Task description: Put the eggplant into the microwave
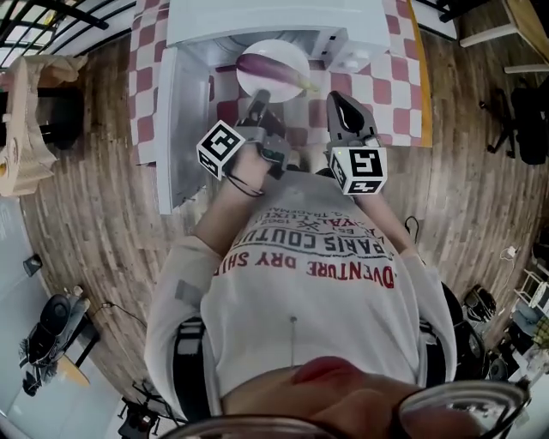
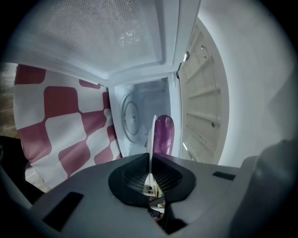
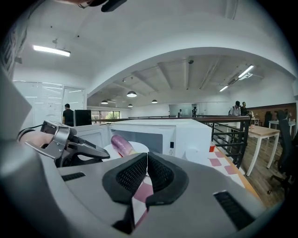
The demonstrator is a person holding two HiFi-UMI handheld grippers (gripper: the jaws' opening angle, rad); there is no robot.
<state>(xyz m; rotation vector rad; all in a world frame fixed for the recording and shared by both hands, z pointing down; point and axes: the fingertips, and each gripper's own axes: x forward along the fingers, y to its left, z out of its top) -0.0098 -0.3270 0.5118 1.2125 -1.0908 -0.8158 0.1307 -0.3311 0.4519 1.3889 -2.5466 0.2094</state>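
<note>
Before the microwave's (image 1: 274,17) open mouth, the left gripper (image 1: 260,101) is pinching the rim of a plate (image 1: 292,53). The eggplant (image 1: 270,67) is lying loose on the plate, just at the microwave's threshold and not yet inside. The right gripper (image 1: 341,110) is hovering in front of the microwave, jaws pressed together on nothing. Sliding in well probably means keeping the plate level and slow, so the eggplant isn't rolling off. The door (image 1: 184,129) is standing swung out at the microwave's left, crowding that side, while its front and right are looking open.
</note>
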